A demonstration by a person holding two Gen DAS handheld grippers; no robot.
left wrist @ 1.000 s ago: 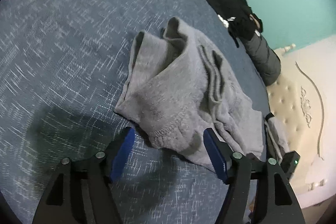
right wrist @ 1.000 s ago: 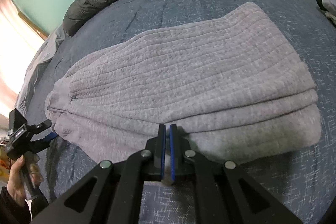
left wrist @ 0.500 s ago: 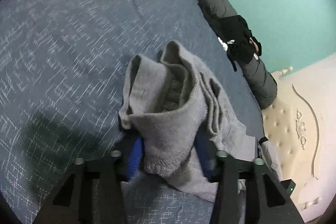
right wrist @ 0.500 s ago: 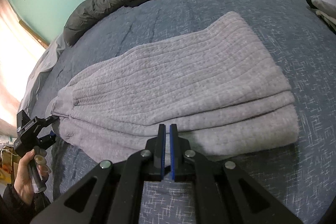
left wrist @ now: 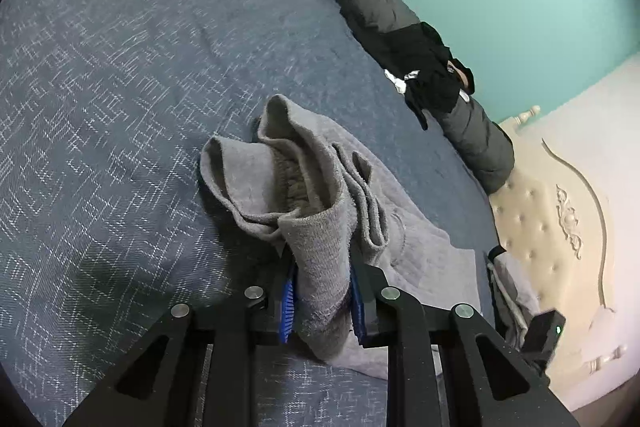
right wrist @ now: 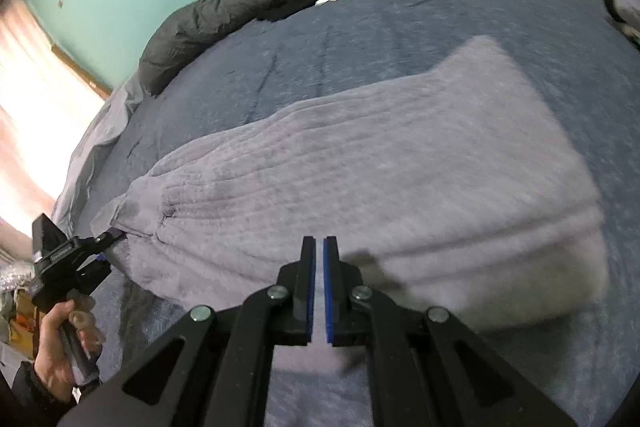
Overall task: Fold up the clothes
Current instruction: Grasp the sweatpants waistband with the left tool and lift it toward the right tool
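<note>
Already the grey ribbed knit garment [right wrist: 380,167] lies folded lengthwise on the blue bed [left wrist: 120,67]. Its bunched end sits pinched in the just-closing left hand-held gripper [left wrist: 322,291], while the right hand-held gripper [right wrist: 319,291], pressed together, appears to nip its near edge; crosswise folds seem left.

My left gripper [left wrist: 322,293] and right gripper [right wrist: 319,289] are matte black frames with triangular cut-outs, round silver screws and blue pads inside the fingers [right wrist: 330,291]. A dark sleeve [right wrist: 24,385] covers my left wrist.
</note>
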